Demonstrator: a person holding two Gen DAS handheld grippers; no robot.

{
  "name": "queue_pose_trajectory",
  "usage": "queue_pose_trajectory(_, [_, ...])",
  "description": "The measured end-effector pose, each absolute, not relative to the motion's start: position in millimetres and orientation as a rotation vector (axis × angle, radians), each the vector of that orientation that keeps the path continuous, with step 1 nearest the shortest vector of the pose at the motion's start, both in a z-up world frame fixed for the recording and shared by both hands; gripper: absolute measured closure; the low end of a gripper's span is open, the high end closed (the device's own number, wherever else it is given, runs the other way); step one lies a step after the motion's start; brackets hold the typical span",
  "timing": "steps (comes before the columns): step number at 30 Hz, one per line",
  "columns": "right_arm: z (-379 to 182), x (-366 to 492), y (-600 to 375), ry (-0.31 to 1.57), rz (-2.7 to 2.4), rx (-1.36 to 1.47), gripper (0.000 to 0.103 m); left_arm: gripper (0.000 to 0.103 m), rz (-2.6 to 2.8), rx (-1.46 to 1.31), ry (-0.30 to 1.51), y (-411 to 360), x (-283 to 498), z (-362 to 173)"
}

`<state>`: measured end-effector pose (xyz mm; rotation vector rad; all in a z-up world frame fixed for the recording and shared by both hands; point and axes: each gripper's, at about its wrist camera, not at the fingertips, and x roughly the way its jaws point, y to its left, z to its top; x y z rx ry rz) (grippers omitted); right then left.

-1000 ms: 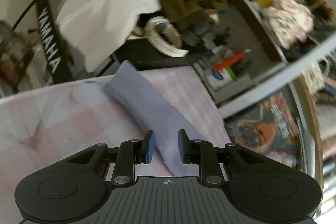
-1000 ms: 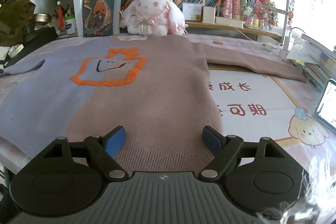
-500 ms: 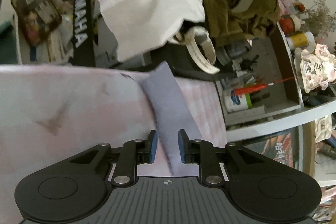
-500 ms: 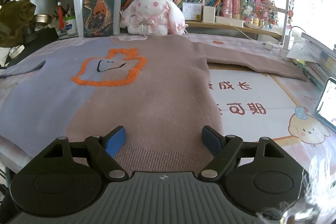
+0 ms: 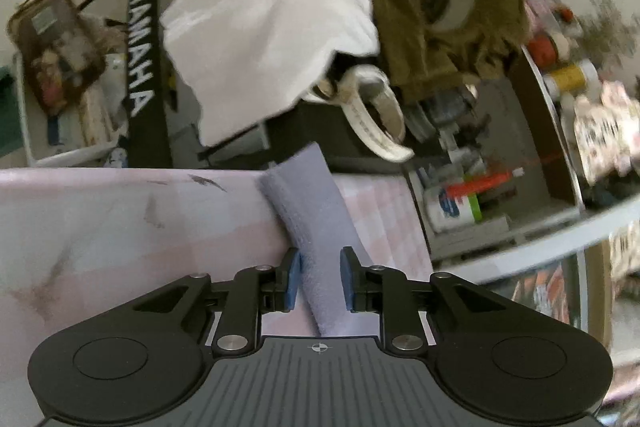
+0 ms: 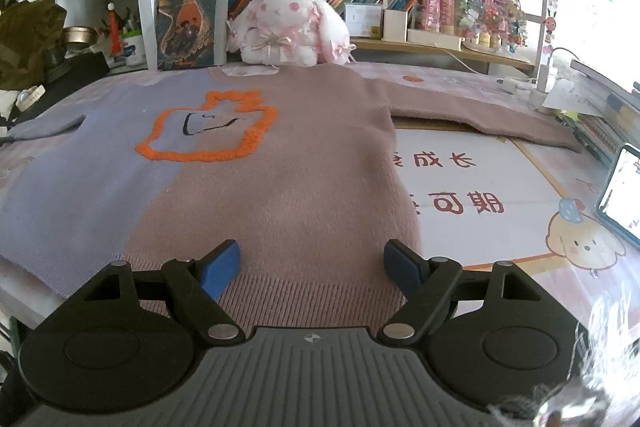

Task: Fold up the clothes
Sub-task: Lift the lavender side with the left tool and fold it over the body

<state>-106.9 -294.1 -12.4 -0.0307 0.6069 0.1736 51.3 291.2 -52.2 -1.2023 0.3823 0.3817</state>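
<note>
Since the earlier frame, left tongs (image 5: 319, 281) have swung to straddle the lilac sleeve (image 5: 316, 219), its length running straight ahead; gap narrow, unclamped. Right tongs (image 6: 312, 265) hover wide over the sweater (image 6: 280, 179) hem on the table (image 6: 500, 227).

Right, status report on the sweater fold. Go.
Left gripper straddling lavender sleeve, jaws not closed. Right gripper open above sweater hem. Sweater flat, sleeves spread. Nothing on it.
</note>
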Motion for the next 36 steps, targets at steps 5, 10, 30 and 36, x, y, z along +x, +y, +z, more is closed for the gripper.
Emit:
queue_pose_trajectory(5, [-12.0,-107.9,-295.6,0.610,0.176,-0.030,0.025,0.080,0.394,-1.214,0.367,312.7,47.9,-53.0])
queue_pose_trajectory(10, [-13.1,-107.9,-296.1,0.607,0.176,-0.030,0.025,0.080,0.383,-1.187,0.375,313.9,57.1,-51.3])
queue_pose_trajectory(30, [-14.2,-110.6,-292.6,0.600,0.185,-0.047,0.024,0.100,0.128,-1.056,0.267,256.8,67.0,10.8])
queue_pose_trajectory(36, [-14.1,-111.3,-292.0,0.602,0.201,-0.054,0.024,0.100,-0.143,-0.947,0.221,164.4,92.5,83.9])
